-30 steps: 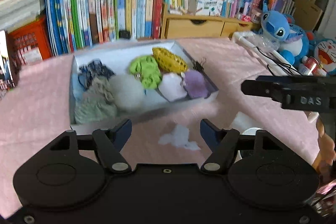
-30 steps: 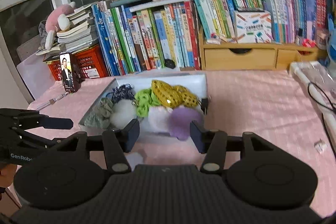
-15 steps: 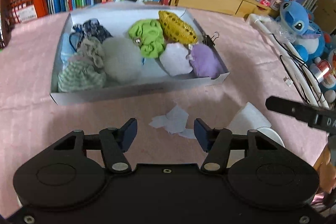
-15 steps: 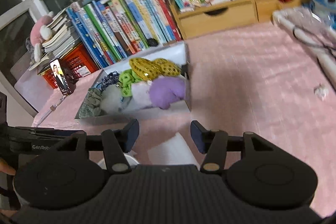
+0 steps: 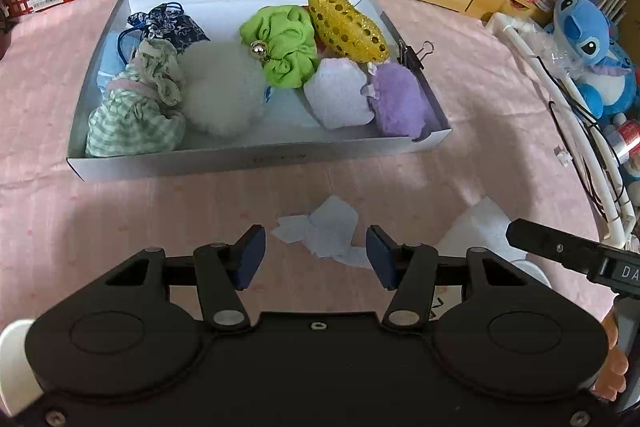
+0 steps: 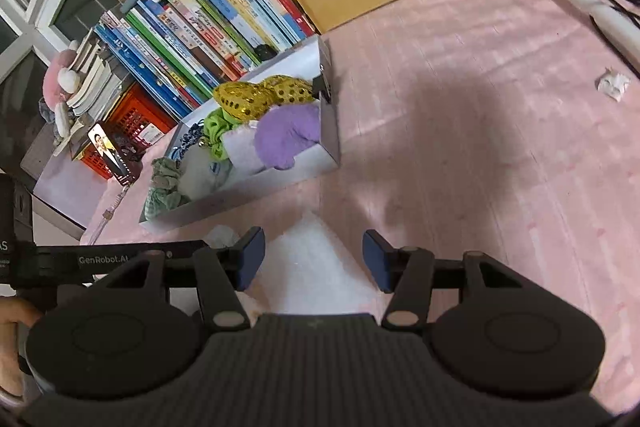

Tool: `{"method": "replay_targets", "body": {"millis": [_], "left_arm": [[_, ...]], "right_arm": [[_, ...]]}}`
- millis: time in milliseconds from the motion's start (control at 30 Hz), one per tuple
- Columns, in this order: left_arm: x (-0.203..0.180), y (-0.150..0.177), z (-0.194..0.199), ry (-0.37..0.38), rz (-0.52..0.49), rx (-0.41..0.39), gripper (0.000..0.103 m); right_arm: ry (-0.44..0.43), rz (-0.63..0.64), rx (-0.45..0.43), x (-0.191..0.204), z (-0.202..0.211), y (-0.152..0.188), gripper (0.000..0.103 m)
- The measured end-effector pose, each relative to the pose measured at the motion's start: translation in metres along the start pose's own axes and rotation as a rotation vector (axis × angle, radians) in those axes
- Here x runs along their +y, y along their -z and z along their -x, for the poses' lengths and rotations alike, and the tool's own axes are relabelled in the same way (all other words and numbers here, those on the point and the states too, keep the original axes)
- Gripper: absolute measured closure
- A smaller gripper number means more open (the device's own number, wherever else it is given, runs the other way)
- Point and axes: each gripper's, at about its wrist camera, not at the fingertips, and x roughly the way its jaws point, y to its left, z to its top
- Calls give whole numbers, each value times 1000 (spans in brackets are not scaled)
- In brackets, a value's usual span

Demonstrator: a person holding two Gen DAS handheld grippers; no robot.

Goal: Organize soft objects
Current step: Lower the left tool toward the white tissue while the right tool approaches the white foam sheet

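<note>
Looking thru the left wrist view: left gripper (image 5: 316, 253) jaws have just been closing but stand part-spread w/ nothing pinched; a crumpled white paper scrap (image 5: 326, 231) lies on the pink cloth (image 5: 120, 211) just ahead, between the fingertips' line. Risk, as I judge it: thin, light paper could slide or get pushed flat instead of caught if the pads close too high; also the right gripper's finger (image 5: 560, 249) sits close at right, so the two tools could bump. Further ahead sits the white box (image 5: 256, 163), holding the soft stuff: green-check pouch (image 5: 132, 119) at near left, dark print pouch (image 5: 168, 25) behind it, white pom-pom (image 5: 224, 91) mid, lime scrunchie (image 5: 284, 47), gold sequin piece (image 5: 346, 27), pale plush (image 5: 340, 99) and purple plush (image 5: 400, 105) at right. Box looks full; adding more could spill over the low wall. Right wrist view: right gripper (image 6: 314, 259) spread, holding nothing, w/ a white tissue sheet (image 6: 316, 267) right under/between the fingers. Same box (image 6: 280, 183) ahead-left, binder clip (image 6: 322, 87) on its far right wall. Tissue may tear or drag.
</note>
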Motion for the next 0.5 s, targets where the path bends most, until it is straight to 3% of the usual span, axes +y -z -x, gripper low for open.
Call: {"method": "replay_targets", "body": {"millis": [500], "left_arm": [[2, -1, -14, 19, 32, 29, 54]], "right_arm": [[-29, -37, 43, -6, -17, 4, 35]]}}
